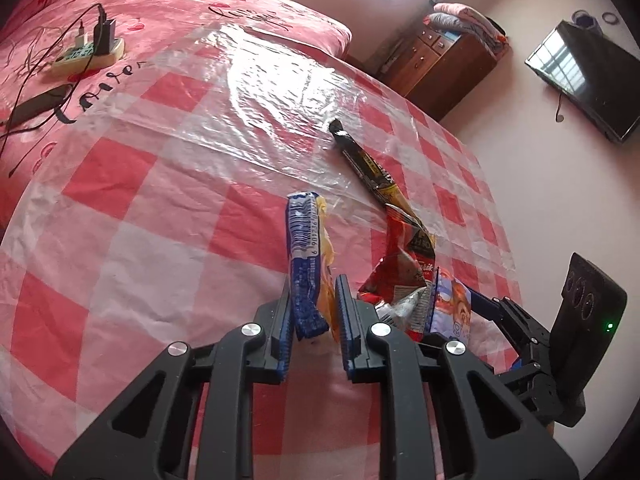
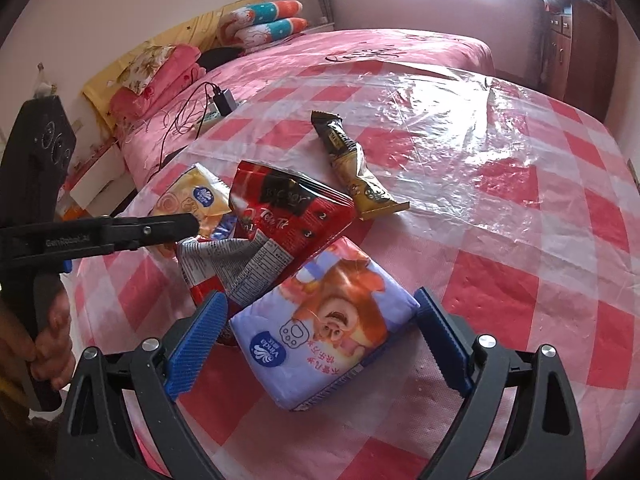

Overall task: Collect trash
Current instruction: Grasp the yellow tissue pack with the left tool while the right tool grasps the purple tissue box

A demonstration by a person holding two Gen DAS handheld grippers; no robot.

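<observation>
Readable print on the wrappers, the gripper arm and the bedspread

You can read "BIG BOY" on the black band of the crumpled red foil snack bag (image 2: 292, 216), with "Ton Tt"-like white script and the numerals 2 and 3 below it. The lilac tissue pack with a cartoon monkey (image 2: 328, 320) carries an upside-down blue "Vinda" badge and red Chinese characters, too small to make out. The black arm of the left gripper (image 2: 120, 232) is embossed "GenRobot.AI". The pink bedspread (image 1: 168, 8) bears black script, unreadable to you.
</observation>
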